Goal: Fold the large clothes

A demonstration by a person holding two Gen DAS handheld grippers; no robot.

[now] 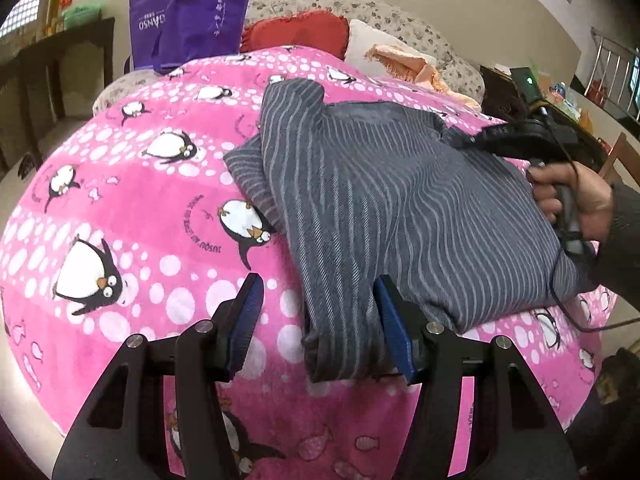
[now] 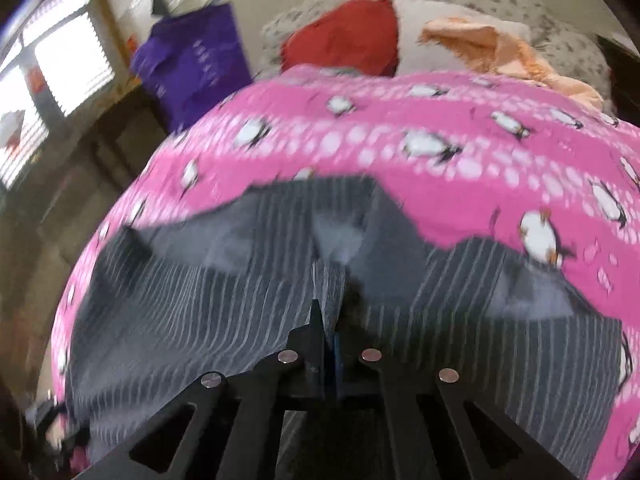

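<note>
A grey striped garment (image 1: 400, 208) lies partly folded on a pink penguin blanket (image 1: 140, 200). My left gripper (image 1: 320, 328) is open at the garment's near corner. The cloth lies between its blue pads (image 1: 248, 316) and close to the right one, but is not pinched. At the garment's far right edge a hand (image 1: 568, 196) holds my right gripper (image 1: 458, 142). In the blurred right wrist view, that right gripper (image 2: 330, 320) is shut, with a raised ridge of the grey garment (image 2: 200, 320) caught between its fingers. Pink blanket (image 2: 440, 120) shows beyond it.
A purple bag (image 1: 188, 12), a red cushion (image 1: 296, 34) and a peach cloth (image 1: 404, 64) sit at the bed's far end. Dark furniture (image 1: 52, 80) stands on the left. A black cable (image 1: 560, 304) trails from the right gripper over the garment's right edge.
</note>
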